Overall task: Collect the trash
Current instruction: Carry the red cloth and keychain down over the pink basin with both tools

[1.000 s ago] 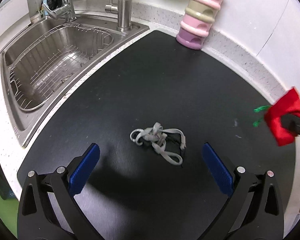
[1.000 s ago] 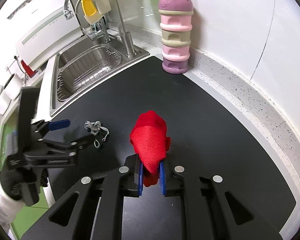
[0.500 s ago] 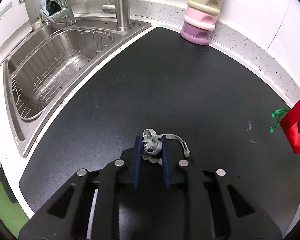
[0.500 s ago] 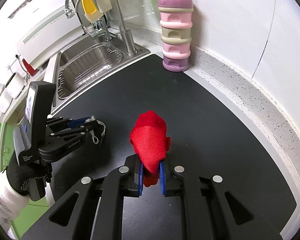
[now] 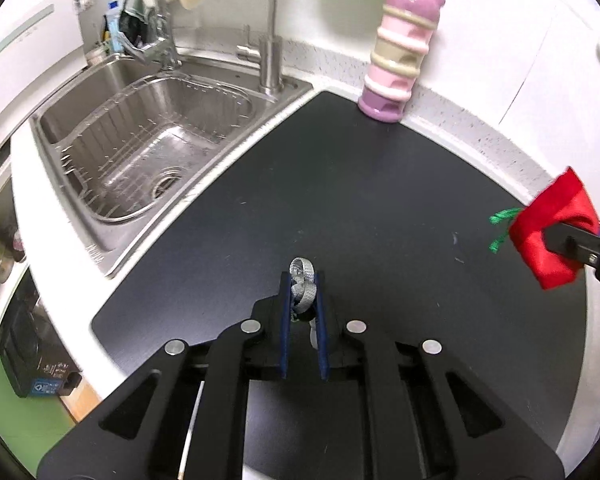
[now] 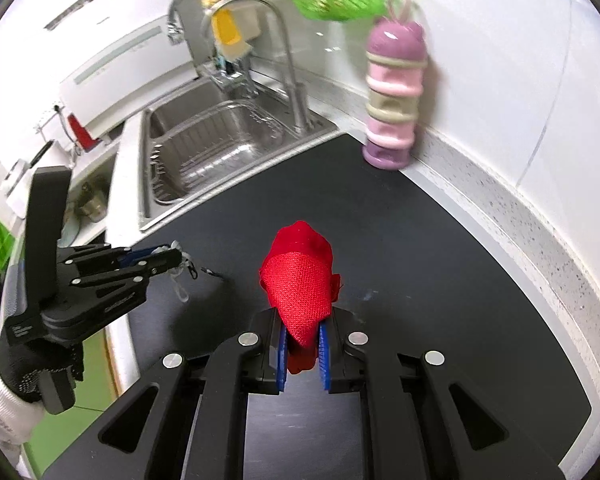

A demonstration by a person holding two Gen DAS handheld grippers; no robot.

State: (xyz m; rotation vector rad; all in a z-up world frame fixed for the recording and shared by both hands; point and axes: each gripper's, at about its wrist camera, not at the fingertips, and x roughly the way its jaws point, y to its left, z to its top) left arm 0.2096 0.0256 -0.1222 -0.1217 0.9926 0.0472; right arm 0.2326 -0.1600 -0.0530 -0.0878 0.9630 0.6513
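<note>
Now | grey strap (image 5: 302,288) | long axis along closing left hand-held gripper (image 5: 300,292)

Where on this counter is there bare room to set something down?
The black counter mat is bare between the steel sink and the speckled white counter edge. The only thing standing on it is the pink stacked container in the far corner.
</note>
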